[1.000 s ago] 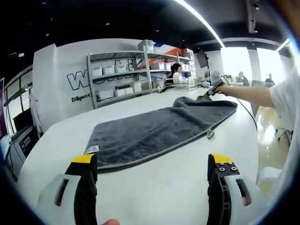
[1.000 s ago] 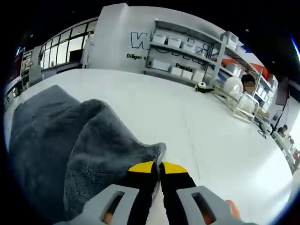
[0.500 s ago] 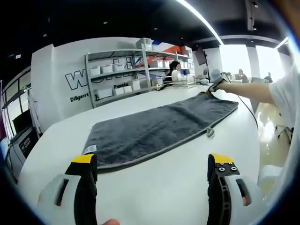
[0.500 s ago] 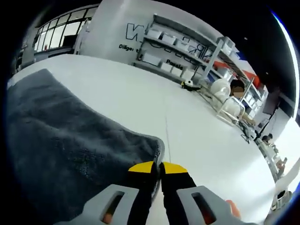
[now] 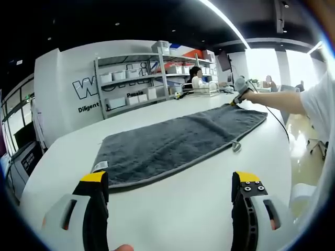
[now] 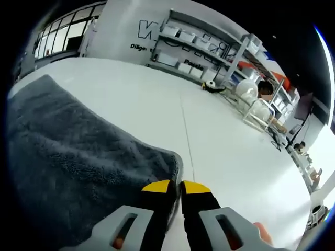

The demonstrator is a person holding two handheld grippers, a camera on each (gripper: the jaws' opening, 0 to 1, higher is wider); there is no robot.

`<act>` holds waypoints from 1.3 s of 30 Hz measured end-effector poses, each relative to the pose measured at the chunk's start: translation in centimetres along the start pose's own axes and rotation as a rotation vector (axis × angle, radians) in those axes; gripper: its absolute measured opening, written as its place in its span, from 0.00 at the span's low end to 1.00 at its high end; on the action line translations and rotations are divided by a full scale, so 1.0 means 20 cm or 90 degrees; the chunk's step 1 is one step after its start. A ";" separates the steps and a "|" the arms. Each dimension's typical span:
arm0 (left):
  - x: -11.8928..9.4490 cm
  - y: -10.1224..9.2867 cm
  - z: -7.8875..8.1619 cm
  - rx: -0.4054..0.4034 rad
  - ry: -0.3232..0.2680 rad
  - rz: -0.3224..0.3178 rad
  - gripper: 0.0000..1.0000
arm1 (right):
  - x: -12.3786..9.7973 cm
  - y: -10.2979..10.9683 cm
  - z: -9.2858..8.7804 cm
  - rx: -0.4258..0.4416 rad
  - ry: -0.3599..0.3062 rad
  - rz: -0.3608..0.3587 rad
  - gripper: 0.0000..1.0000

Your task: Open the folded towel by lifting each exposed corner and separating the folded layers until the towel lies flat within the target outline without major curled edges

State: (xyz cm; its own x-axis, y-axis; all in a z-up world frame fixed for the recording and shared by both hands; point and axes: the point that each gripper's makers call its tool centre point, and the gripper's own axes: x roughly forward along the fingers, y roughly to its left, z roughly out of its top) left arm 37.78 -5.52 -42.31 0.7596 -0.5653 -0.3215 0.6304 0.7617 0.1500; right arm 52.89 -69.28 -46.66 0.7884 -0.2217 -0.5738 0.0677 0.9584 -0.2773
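On the table, left gripper view: left gripper (image 5: 170, 191) low over bare white table (image 5: 172, 214), jaws wide apart, nothing between them.
Towel: grey towel (image 5: 172, 141) spread flat just beyond the left jaws, long axis running away to the right; small white tag (image 5: 100, 166) at the near left corner; loop (image 5: 236, 147) hanging off the near edge.
Far corner: right gripper (image 5: 239, 97) at the towel's far right corner, held out on a white sleeve (image 5: 322, 107).
Right gripper view: right gripper (image 6: 177, 189) with yellow-tipped jaws together, clamped on the towel (image 6: 68, 151) corner; cloth lies flat and fills the left side; thin line (image 6: 187, 141) runs across the table (image 6: 225, 157) ahead.
Around: shelves (image 5: 141, 83) with white bins against the lettered wall (image 5: 68, 83); seated person (image 5: 198, 81) past the table's end; small yellow thing (image 6: 210, 85) near the far edge, too small to tell.
Edges and room: bare table on all sides of the towel; rounded table edge close by at the right in the left gripper view; towel edges flat, no curl seen.
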 end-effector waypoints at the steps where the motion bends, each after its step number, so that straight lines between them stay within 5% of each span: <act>1: 0.00 -0.01 0.00 0.000 0.001 -0.002 0.97 | -0.01 -0.01 0.00 0.012 -0.002 0.000 0.07; 7: 0.01 -0.02 0.00 0.000 -0.002 -0.009 0.97 | -0.10 -0.06 0.01 0.035 -0.026 -0.005 0.15; 16: -0.01 -0.01 0.01 -0.010 -0.015 -0.011 0.97 | -0.32 0.00 0.06 0.050 -0.074 0.024 0.30; 28: -0.05 0.02 0.01 -0.015 -0.025 -0.004 0.97 | -0.70 0.38 0.05 -0.052 -0.118 0.079 0.51; 39: -0.13 0.07 -0.02 -0.033 -0.035 0.016 0.97 | -0.97 0.76 0.02 0.020 -0.176 0.179 0.69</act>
State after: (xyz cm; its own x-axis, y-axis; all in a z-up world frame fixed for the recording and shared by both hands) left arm 36.64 -2.84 -41.67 0.7832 -0.5618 -0.2664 0.6036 0.7898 0.1088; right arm 38.78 -50.34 -39.44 0.9135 0.1035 -0.3934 -0.1598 0.9807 -0.1131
